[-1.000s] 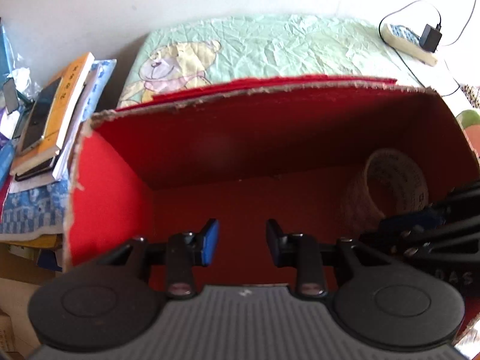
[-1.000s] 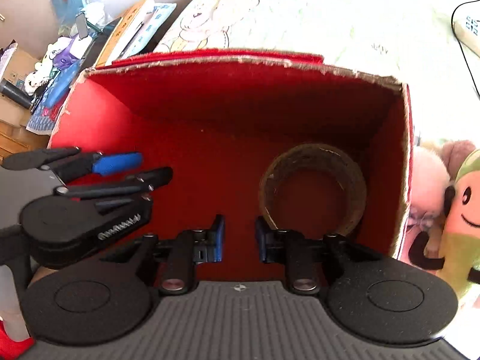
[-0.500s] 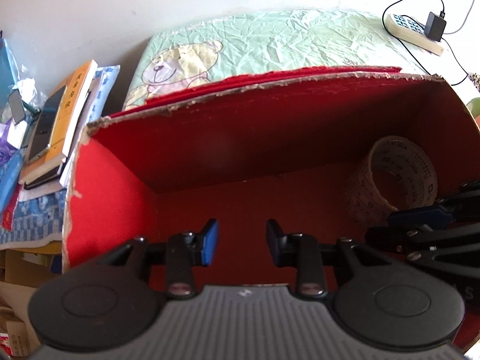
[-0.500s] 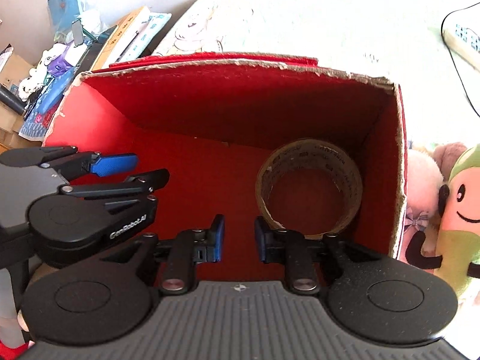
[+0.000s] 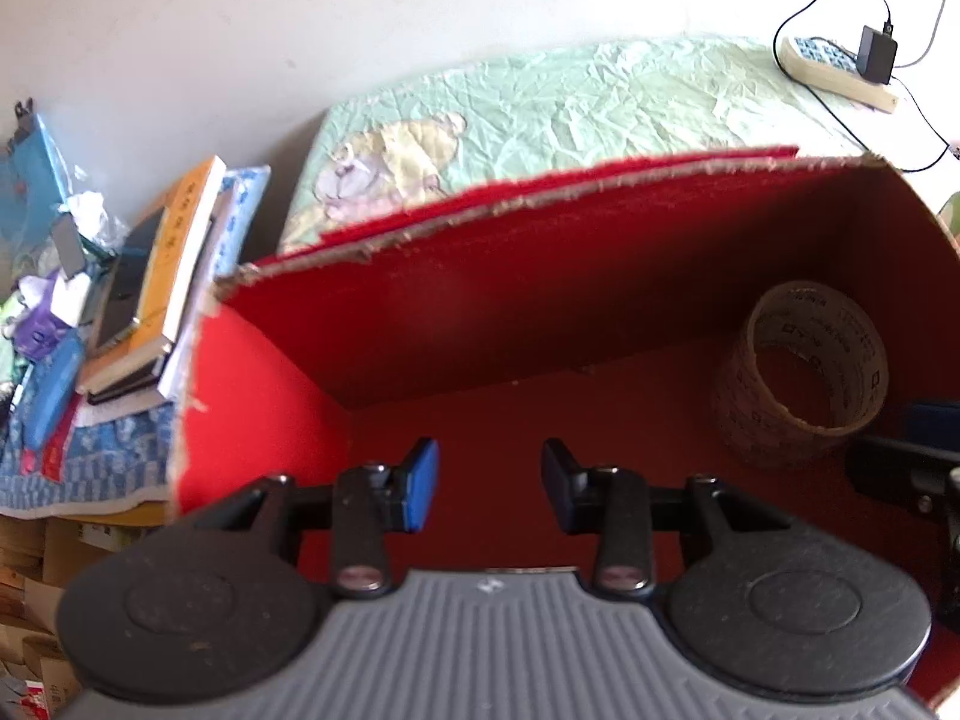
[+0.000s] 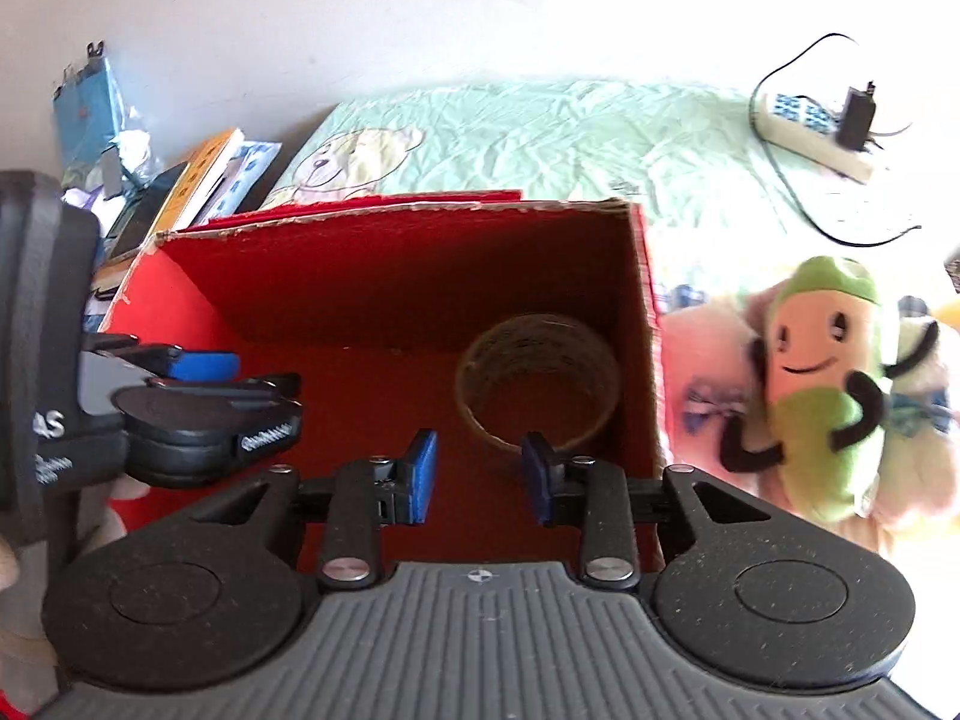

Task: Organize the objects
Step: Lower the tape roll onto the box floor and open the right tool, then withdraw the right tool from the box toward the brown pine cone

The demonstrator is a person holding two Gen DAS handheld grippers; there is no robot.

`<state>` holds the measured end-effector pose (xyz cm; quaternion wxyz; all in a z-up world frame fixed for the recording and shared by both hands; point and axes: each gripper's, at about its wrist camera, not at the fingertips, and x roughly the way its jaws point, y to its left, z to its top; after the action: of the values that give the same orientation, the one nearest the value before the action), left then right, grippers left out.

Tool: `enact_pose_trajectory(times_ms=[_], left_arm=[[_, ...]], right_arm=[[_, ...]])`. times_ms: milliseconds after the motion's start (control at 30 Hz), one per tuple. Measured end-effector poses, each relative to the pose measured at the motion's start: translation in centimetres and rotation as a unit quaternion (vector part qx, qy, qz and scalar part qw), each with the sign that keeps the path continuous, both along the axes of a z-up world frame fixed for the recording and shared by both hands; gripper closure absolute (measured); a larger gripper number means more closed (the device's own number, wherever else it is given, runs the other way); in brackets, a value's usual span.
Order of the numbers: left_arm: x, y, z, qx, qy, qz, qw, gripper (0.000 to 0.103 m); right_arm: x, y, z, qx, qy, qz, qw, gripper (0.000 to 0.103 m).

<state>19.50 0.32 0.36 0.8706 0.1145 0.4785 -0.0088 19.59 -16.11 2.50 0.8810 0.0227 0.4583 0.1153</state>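
A roll of tape [image 6: 536,385] stands on its rim inside the red cardboard box [image 6: 642,324], in the corner by the box's right wall, its hollow core facing the cameras. The right gripper [image 6: 479,476] hangs over the near edge of the box with the tape just beyond its right finger; its jaws have just been opening and now stand apart with nothing between them. The left gripper [image 5: 489,484] hovers over the middle of the box floor, well to the left of the roll of tape [image 5: 801,373], and its jaws have also just been opening, parted and empty. The whole left half of the red floor is bare. The box's far wall has a ragged torn top edge, with a loose red flap [image 5: 540,192] lying behind it on the green bedsheet [image 5: 600,102]. Outside the right wall, 2 or more plush toys [image 6: 822,384] crowd close to the box. A stack of books [image 5: 162,276] sits beyond the left wall, and a power strip [image 5: 837,72] lies far back on the sheet.
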Motion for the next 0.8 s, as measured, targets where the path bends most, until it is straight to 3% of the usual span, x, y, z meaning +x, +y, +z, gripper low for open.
enact_pose_trajectory(times_ms=[400, 800], left_arm=[[-5.7, -0.1, 5.2, -0.018, -0.044, -0.024, 0.9986, 0.062], [-10.3, -0.8, 7.4, -0.037, -0.058, -0.062, 0.9957, 0.062]], right_arm=[[-4.1, -0.9, 2.5, -0.01, -0.054, -0.043, 0.998, 0.063], [-7.9, -1.2, 4.3, -0.009, -0.081, -0.062, 0.995, 0.061]])
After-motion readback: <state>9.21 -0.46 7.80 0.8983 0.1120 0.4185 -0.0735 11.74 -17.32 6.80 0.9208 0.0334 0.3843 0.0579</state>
